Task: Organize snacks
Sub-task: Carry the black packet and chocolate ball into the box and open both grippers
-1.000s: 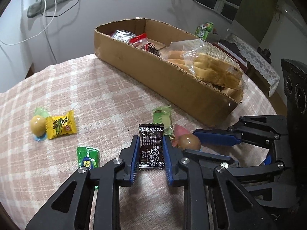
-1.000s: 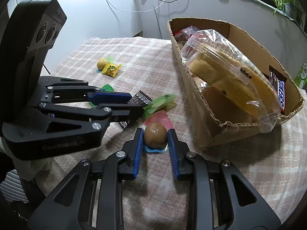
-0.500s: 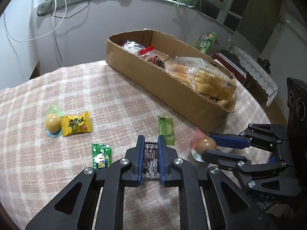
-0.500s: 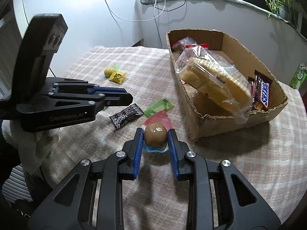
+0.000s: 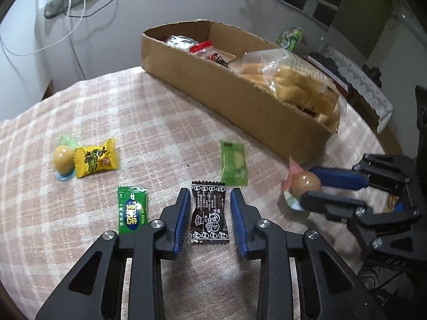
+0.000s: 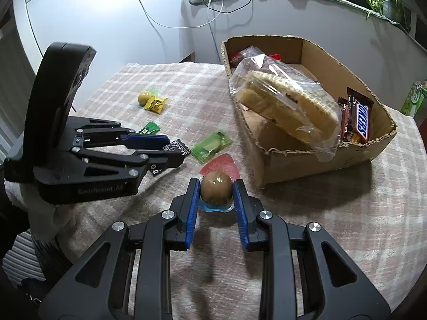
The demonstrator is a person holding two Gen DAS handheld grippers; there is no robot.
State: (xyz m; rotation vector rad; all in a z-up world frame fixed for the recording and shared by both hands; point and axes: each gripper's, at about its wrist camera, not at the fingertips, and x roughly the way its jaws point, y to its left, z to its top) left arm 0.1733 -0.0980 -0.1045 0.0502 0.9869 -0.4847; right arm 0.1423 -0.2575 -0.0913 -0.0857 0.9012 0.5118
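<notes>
Left gripper is opening, its jaws apart around the black packet lying flat on the checked cloth. Right gripper is clamped on the brown wrapped ball, near the cardboard box.

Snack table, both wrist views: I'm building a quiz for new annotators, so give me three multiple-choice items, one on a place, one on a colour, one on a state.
1. Where does the bag of bread lie?
A. in the cardboard box
B. on the tablecloth beside the box
C. on the floor

2. What colour is the wrapper between the jaws of the left gripper?
A. yellow
B. black
C. red

3. What is the right gripper doing?
A. standing wide open over bare cloth
B. gripping a green packet
C. gripping the brown ball-shaped snack

Key:
1 A, the bag rests inside the box walls.
2 B, a black packet with white print lies on the cloth, the jaws opening and clear of it.
3 C, both pads press the ball's sides.
</notes>
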